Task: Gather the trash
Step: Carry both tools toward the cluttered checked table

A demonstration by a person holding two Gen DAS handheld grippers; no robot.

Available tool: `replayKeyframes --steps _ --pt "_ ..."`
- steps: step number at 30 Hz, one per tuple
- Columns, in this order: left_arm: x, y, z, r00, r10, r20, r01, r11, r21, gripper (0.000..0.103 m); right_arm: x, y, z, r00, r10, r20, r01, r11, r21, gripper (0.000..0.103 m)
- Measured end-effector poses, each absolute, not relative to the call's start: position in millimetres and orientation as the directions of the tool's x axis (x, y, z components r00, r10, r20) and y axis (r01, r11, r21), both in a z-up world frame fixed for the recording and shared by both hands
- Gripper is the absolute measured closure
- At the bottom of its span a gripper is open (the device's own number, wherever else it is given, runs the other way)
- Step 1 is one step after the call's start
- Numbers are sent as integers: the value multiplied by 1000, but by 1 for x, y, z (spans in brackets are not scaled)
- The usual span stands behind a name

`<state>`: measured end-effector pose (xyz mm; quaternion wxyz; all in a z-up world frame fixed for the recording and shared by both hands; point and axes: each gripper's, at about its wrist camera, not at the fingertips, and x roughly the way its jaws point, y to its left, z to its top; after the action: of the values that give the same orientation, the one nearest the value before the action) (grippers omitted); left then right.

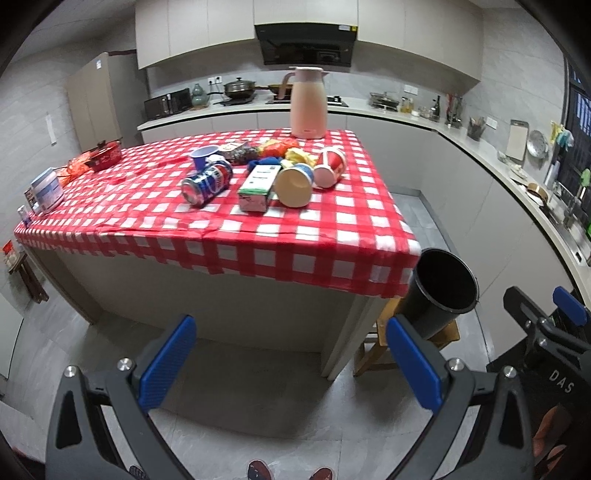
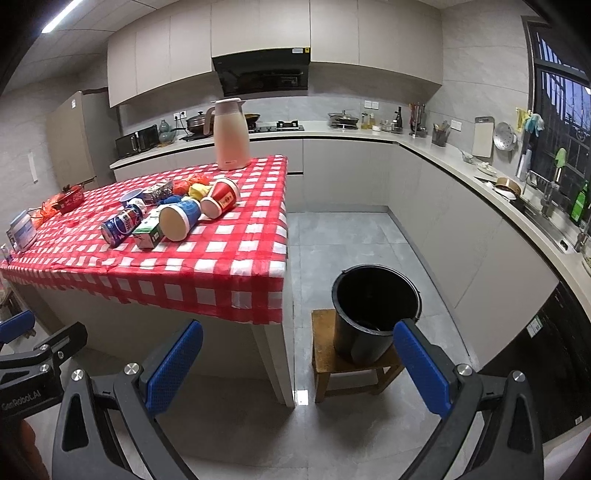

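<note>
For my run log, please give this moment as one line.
stage: start | left gripper: open, empty | right gripper: open, empty | trash: on table | bin: on stool, right of table

The bucket's base hides behind the left gripper's finger. Small trash behind the cups is too blurred to identify.

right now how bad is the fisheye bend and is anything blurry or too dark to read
Left wrist view: strong bend, the counter curves, corners vignetted black; the pink jug looks slightly soft; the black bucket interior is too dark to read. Right wrist view: same curvature, a ceiling strip light glares upper left; the bucket inside is again mostly dark, contents unreadable.
</note>
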<state>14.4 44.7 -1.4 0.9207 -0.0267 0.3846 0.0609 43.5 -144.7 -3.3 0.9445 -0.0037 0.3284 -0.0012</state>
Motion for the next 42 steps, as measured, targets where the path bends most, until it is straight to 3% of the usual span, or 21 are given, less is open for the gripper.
replayKeyframes --steps 42 --pt "25 112 -2 701 114 -704 -162 987 -2 0 60 -81 2 809 35 -587 -54 998 -15 0"
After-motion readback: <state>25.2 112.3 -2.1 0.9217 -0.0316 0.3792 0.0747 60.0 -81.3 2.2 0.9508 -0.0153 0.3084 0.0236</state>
